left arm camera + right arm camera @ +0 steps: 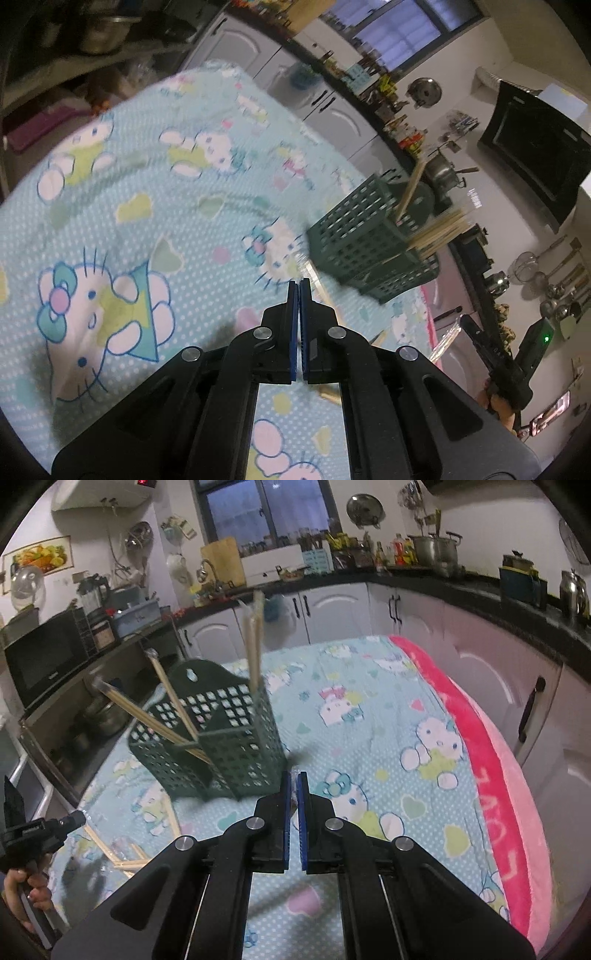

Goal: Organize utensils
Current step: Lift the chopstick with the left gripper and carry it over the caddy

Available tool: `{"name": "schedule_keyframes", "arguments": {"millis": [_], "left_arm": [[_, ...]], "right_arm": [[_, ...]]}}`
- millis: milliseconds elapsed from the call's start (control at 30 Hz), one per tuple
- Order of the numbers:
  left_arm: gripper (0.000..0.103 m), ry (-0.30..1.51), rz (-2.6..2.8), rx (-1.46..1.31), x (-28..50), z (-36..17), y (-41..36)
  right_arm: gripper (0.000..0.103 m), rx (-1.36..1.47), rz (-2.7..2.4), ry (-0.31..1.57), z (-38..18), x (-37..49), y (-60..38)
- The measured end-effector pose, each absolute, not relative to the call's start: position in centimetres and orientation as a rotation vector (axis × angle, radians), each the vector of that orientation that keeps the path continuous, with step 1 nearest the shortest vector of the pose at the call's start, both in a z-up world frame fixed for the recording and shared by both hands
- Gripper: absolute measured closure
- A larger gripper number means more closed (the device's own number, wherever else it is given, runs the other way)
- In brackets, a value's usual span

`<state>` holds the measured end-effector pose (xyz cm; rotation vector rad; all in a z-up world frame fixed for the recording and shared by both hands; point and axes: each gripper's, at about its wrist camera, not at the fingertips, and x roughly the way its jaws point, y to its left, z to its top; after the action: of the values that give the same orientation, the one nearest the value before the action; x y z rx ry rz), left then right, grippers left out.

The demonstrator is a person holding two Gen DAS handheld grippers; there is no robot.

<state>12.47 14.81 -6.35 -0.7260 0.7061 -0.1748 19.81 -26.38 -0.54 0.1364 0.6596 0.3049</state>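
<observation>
Fingers of left gripper [299,286] pressed together, maybe pinching chopstick [320,286]; right gripper [294,777] clenched, contents unclear. Holder [218,738] on cloth [369,716], more chopsticks inside. Chopsticks look light, stiff, slippery: pinch mid-shaft.

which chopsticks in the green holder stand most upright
The pair at the back right corner of the green holder, chopsticks rising nearly vertical; the others lean far out to the left.
</observation>
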Motion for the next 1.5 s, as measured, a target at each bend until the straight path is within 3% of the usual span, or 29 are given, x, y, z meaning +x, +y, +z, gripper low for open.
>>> {"name": "schedule_keyframes", "arguments": {"millis": [333,1500], "left_arm": [[0.103,0.612,-0.198,-0.663,12.3,-1.1,14.1],[0.103,0.540,-0.490,-0.455,14.9,7.7,2.9]], "right_arm": [[0.100,0.125,0.351,0.560,3.3,17.8,-25.8],[0.100,0.043,0.474,0.426,9.0,14.7,-22.9]]}}
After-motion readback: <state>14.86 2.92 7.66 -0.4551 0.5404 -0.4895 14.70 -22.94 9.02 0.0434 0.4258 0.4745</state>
